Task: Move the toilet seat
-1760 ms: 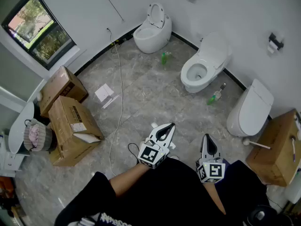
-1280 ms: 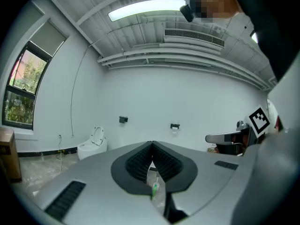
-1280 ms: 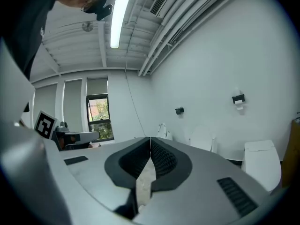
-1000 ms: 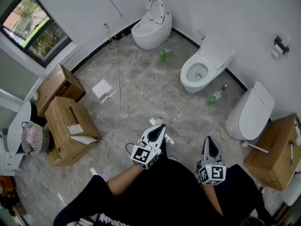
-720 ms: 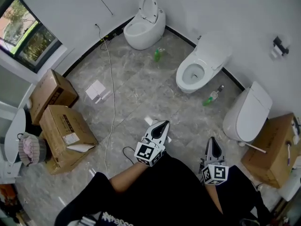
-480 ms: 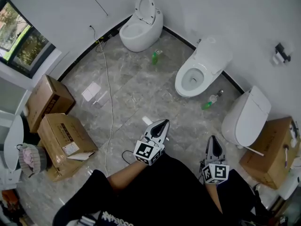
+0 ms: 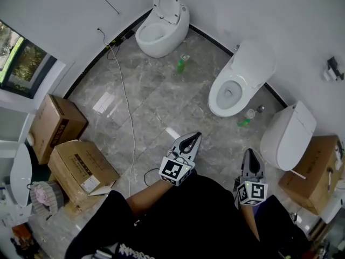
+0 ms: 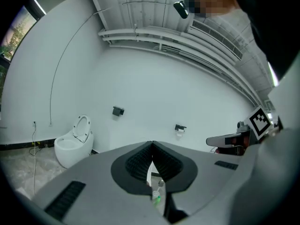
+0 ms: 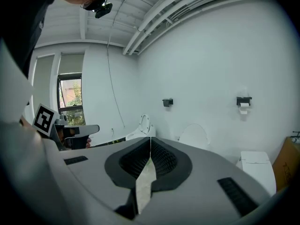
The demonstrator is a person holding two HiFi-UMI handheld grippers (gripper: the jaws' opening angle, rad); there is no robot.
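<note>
Zero progress on the move, by my read. Both tongs are shut, tips together, nothing clamped. Left tongs (image 7: 192, 139) and right tongs (image 7: 250, 156) sit close to the person's body over the floor (image 7: 161, 101), well apart from any porcelain.

Three toilets line the wall:
- far toilet (image 7: 161, 28): toilet seat (image 7: 166, 3) tipped up against the wall
- middle toilet (image 7: 233, 88): lid raised, bowl open
- near toilet (image 7: 288, 134): lid down

Can't tell which one is the target. The middle toilet lies most directly ahead of the left tongs.

Judgement: approach phase only. Left to do: close in, open the tongs, take the seat edge, swing it.

View differences:
- Head view alone gives the floor layout: cardboard boxes (image 7: 81, 166) at left, white cable (image 7: 126, 117) trailing across the tiles, green bottle (image 7: 181, 65) beside the far toilet. It also shows how far both tongs are from each bowl.
- Left gripper view shows only the far toilet clearly, seat up. It adds two wall holders (image 8: 118, 110), ceiling pipes (image 8: 187, 46) and the right tongs' marker cube (image 8: 260, 121) at the right edge. The other two toilets are mostly masked by the tongs' own body.
- Right gripper view lines up all three toilets above its closed tips. It adds the window (image 9: 70, 97) and a paper roll holder (image 9: 244, 102) high on the wall.
</note>
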